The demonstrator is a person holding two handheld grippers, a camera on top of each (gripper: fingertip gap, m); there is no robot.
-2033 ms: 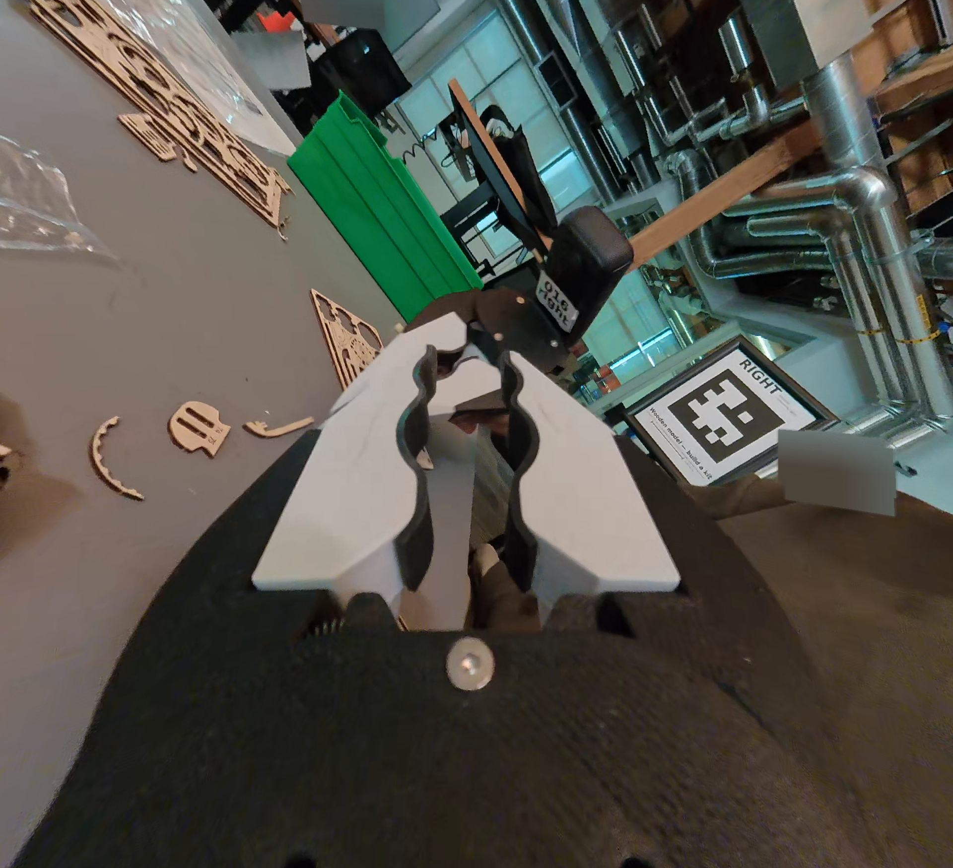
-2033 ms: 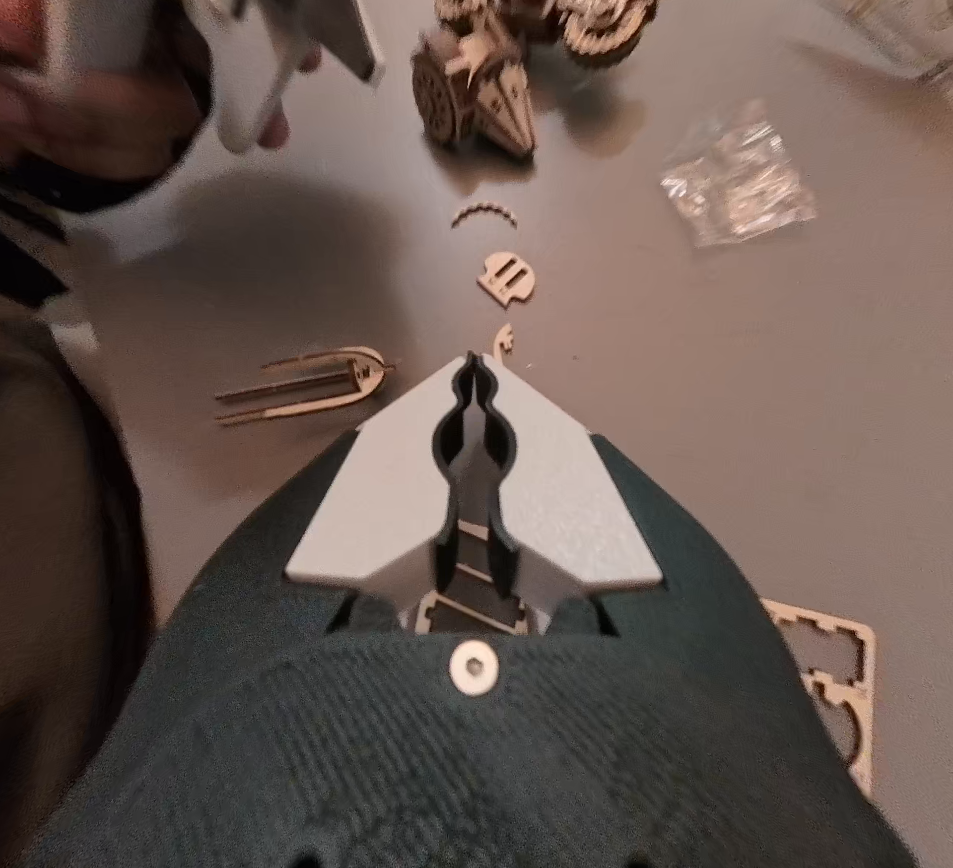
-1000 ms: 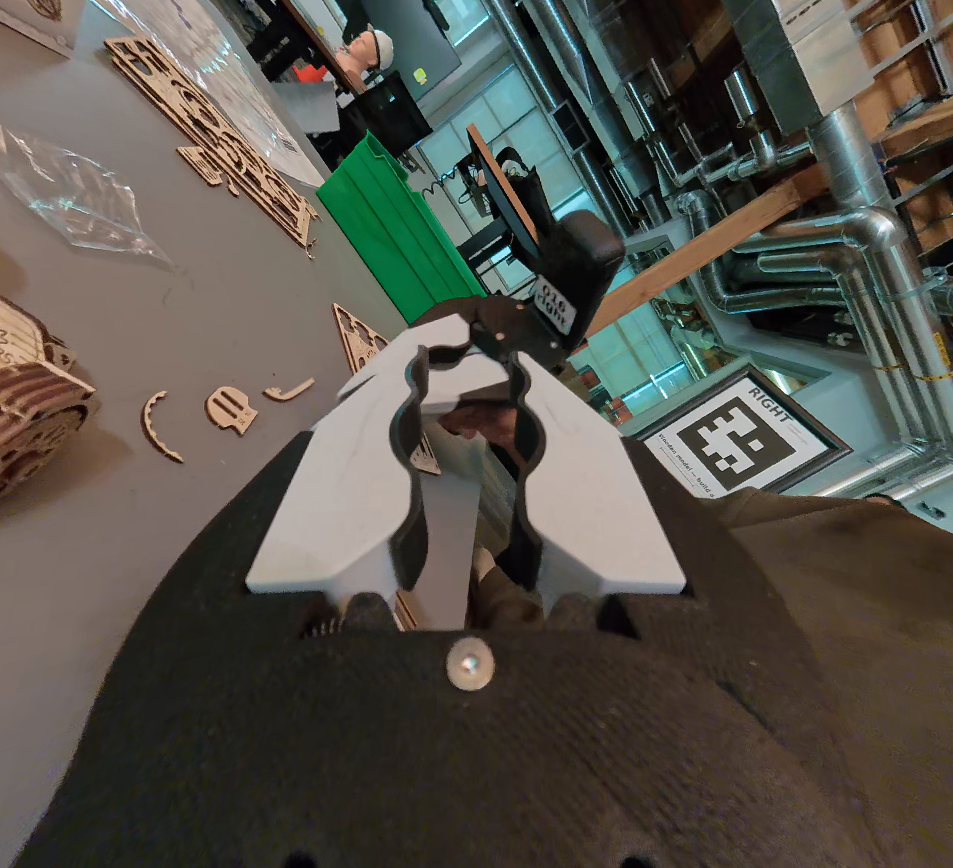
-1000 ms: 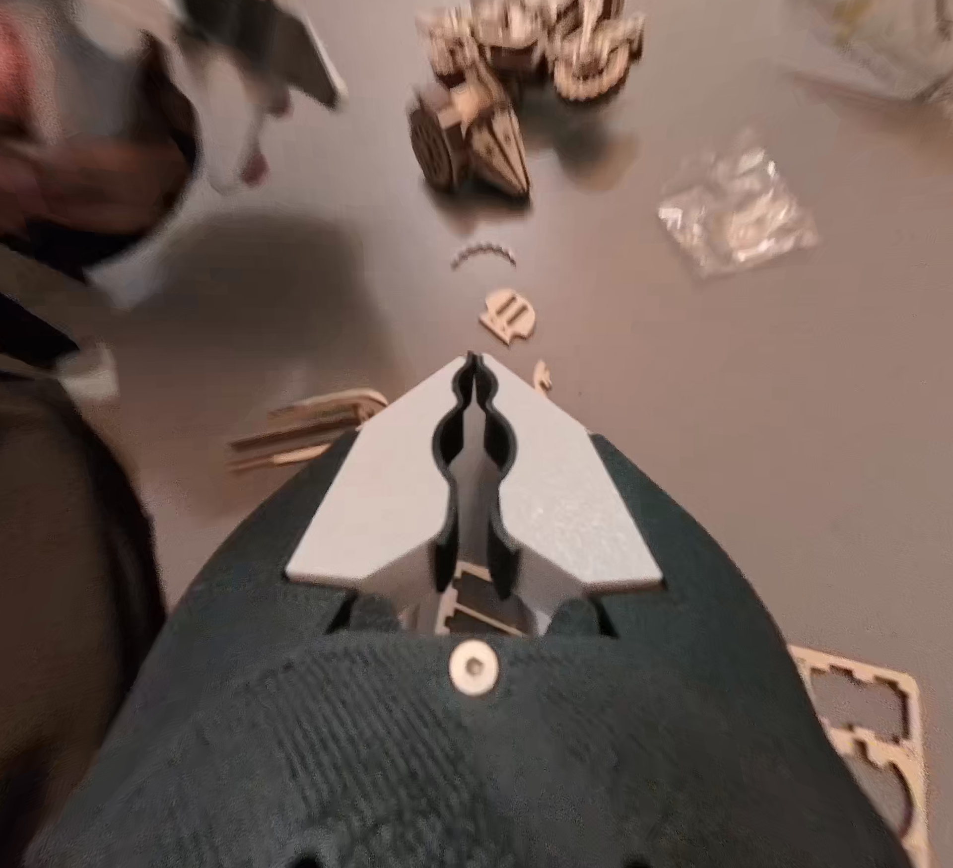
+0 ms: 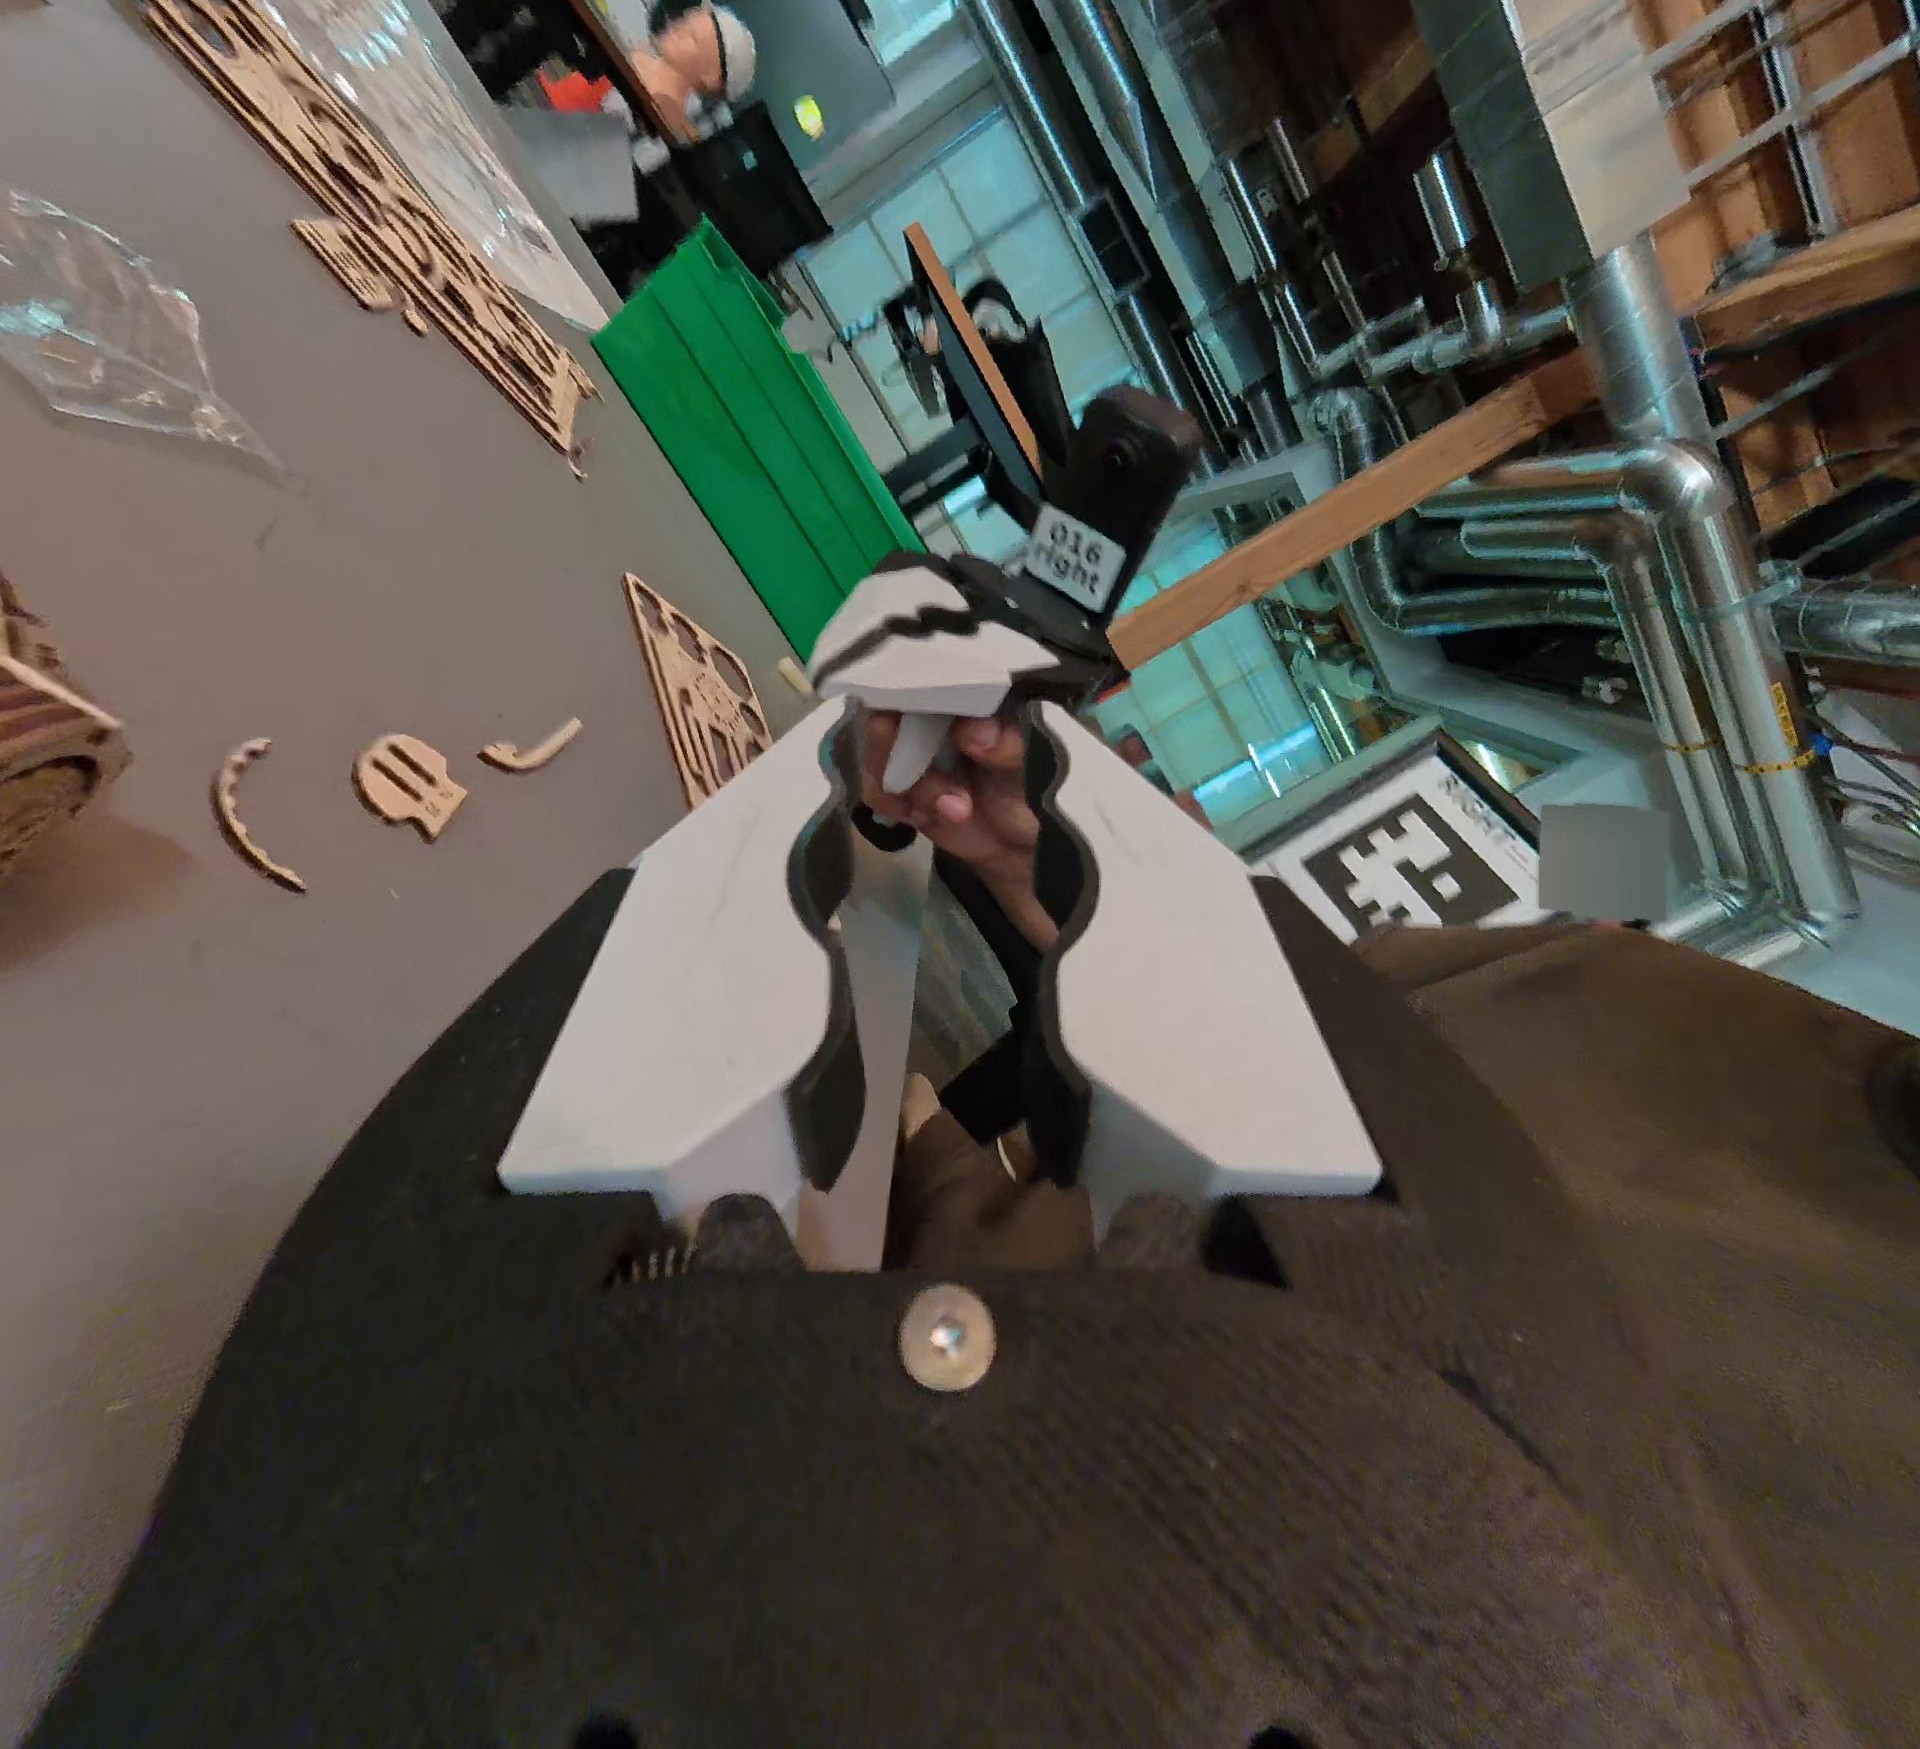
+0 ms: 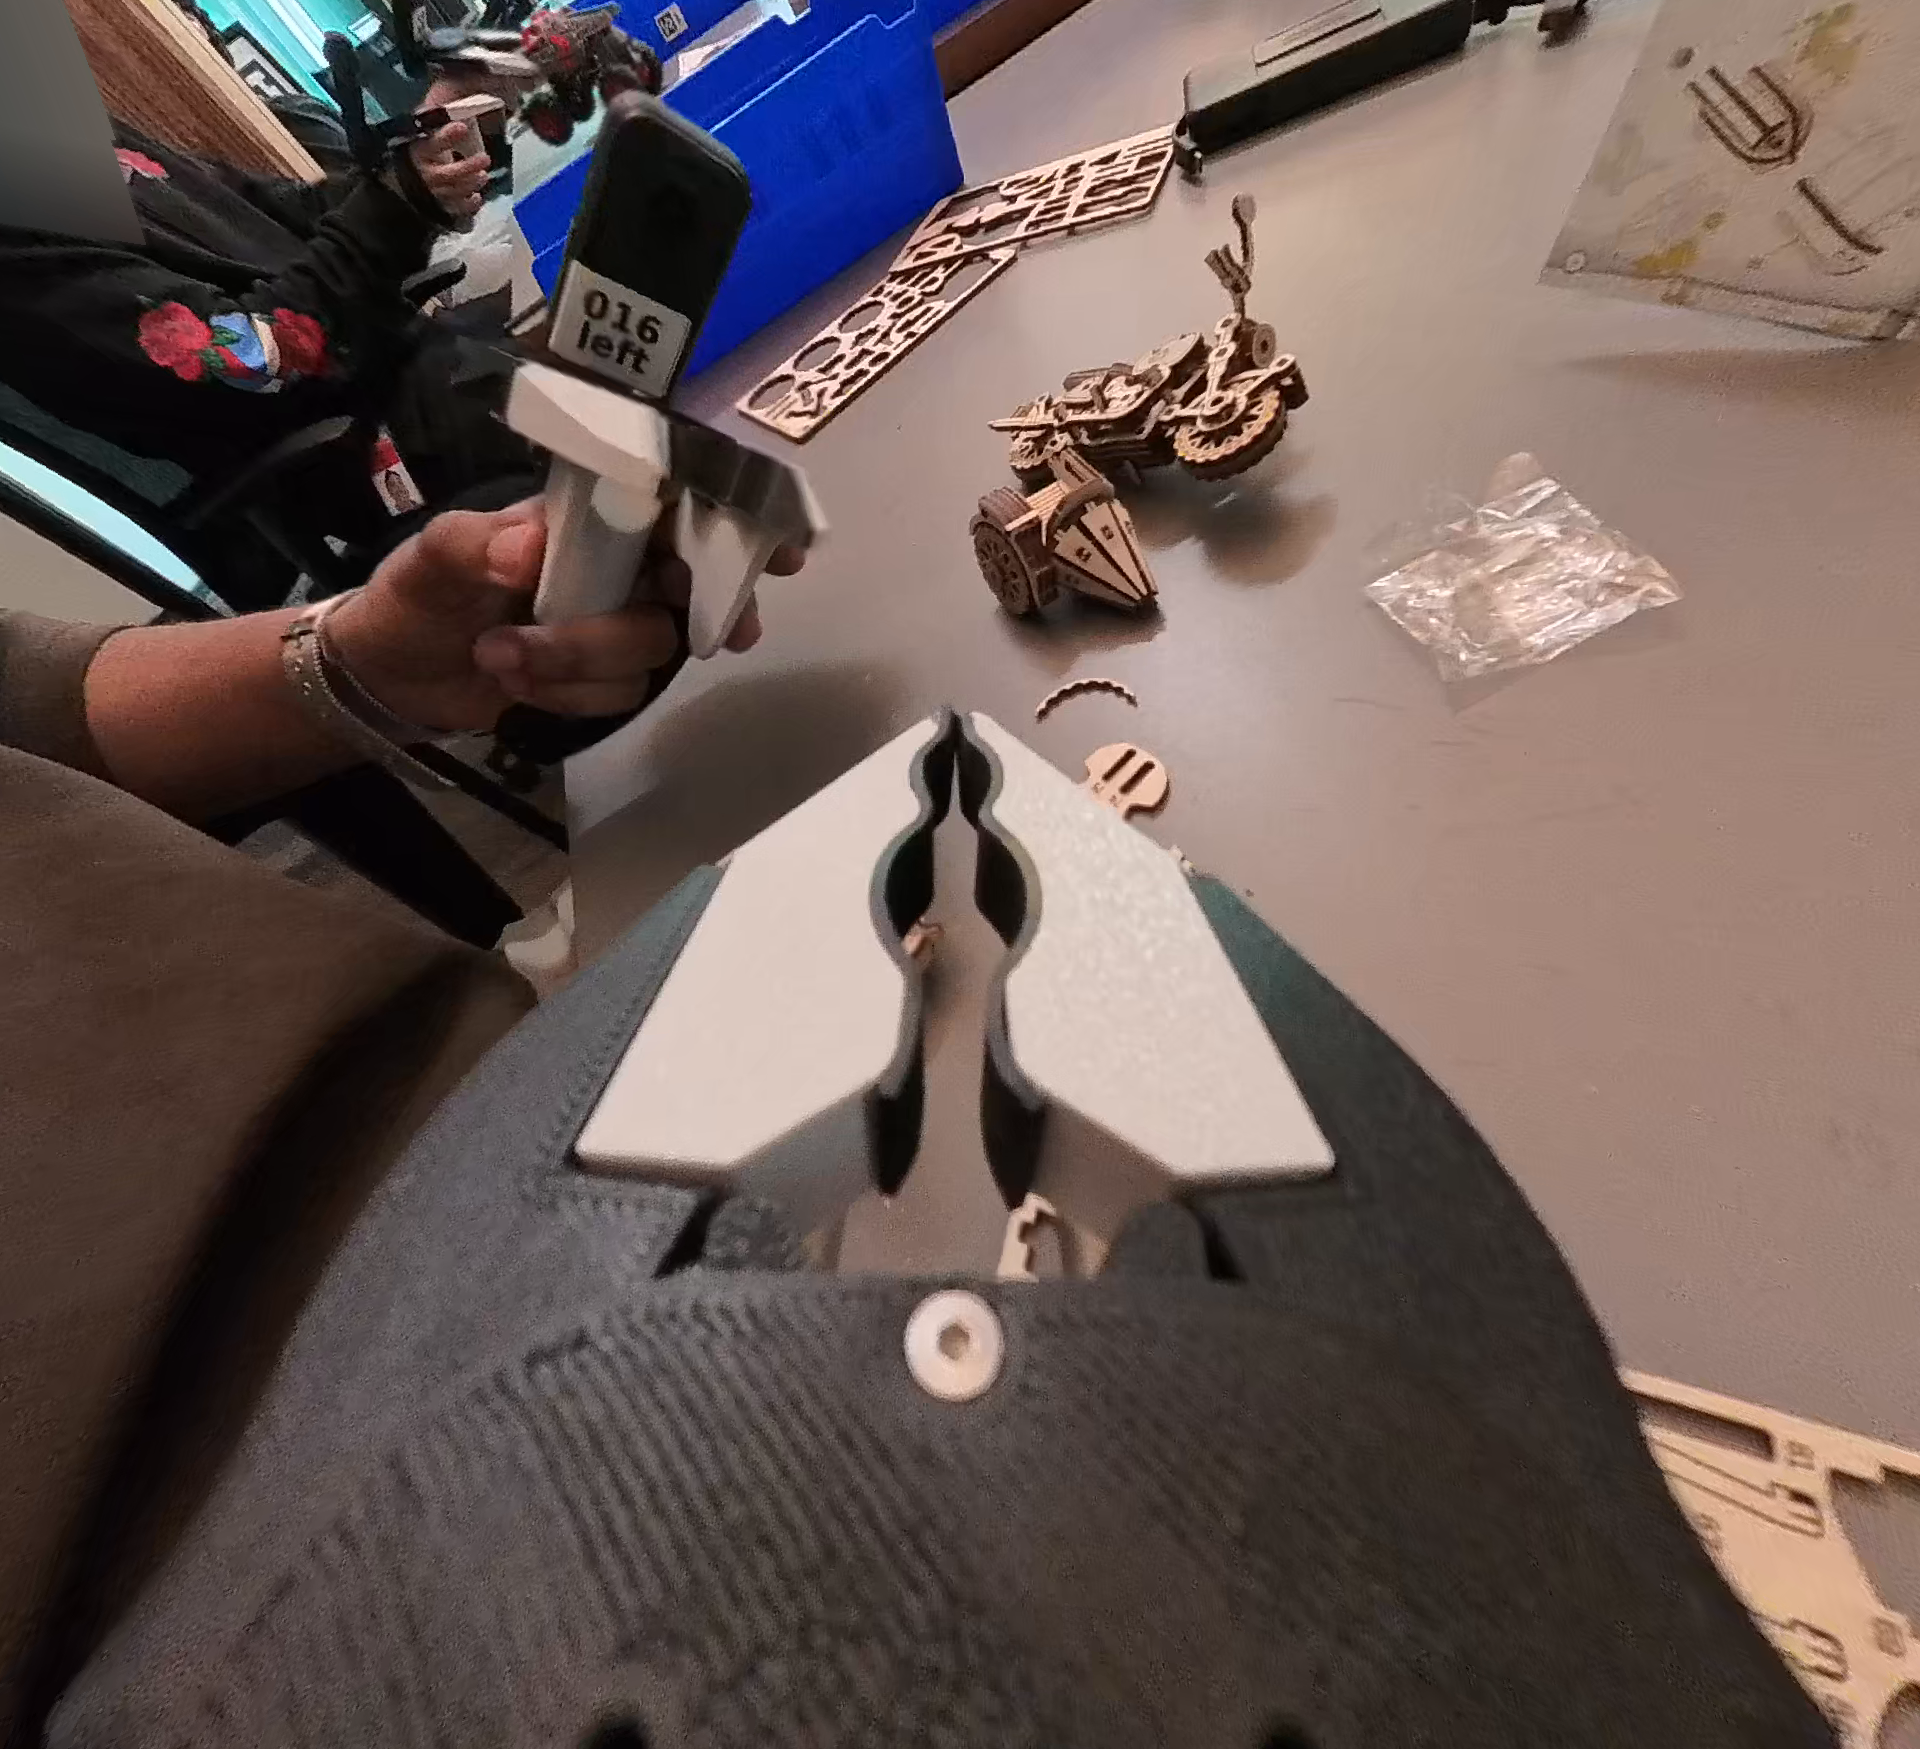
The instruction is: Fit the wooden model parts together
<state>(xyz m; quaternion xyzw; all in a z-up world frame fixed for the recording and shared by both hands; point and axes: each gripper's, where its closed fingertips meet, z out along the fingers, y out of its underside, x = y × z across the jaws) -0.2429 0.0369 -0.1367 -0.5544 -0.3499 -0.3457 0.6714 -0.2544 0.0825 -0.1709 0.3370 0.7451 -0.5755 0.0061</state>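
Note:
In the left wrist view my left gripper [image 5: 935, 733] is open and empty, held above the grey table's [image 5: 260, 556] edge. My right gripper [image 5: 925, 650] is just ahead of it, shut, in a person's hand. In the right wrist view my right gripper [image 6: 961, 728] is shut with nothing between its tips. My left gripper [image 6: 769, 494] is up to its left, in a hand. On the table lie a toothed arc piece [image 6: 1086, 691], a round slotted piece [image 6: 1127, 780], a wheel-and-cone sub-assembly [image 6: 1060, 546] and a wooden motorcycle model [image 6: 1153, 411]. A hook piece [image 5: 530, 749] lies beside the slotted piece [image 5: 405, 780].
Punched part sheets [image 6: 956, 286] lie at the back, another sheet [image 6: 1766, 1543] at the near right. A clear plastic bag [image 6: 1517, 567] lies right of the model. Blue bins [image 6: 790, 141] and an instruction sheet [image 6: 1766, 89] stand behind. A green bin [image 5: 748, 442] is beyond the table. My hands' fingertips stand some 6 cm from each other. From the right gripper's tips to the round slotted piece [image 6: 1127, 780] is close to 9 cm.
The right wrist view has tilted up from looking down at the table to looking across it. The two grippers have drawn apart. Left stays open, right stays shut.

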